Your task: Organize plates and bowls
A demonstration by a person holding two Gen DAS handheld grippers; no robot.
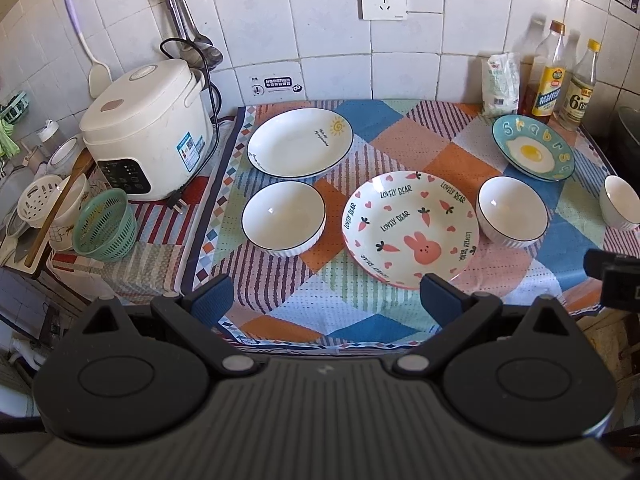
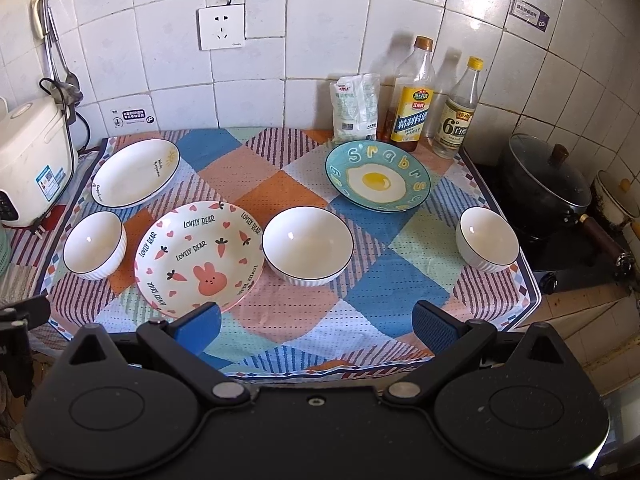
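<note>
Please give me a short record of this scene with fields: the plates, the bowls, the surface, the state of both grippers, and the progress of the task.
plates: white sun plate; bunny plate; fried-egg plate
bowls: three white bowls, left, middle, right
surface: patchwork cloth
arrangement: all six apart, nothing stacked
left gripper: open, empty, above the near cloth edge
right gripper: open, empty
nearby: rice cooker, bottles
progress: not yet started
</note>
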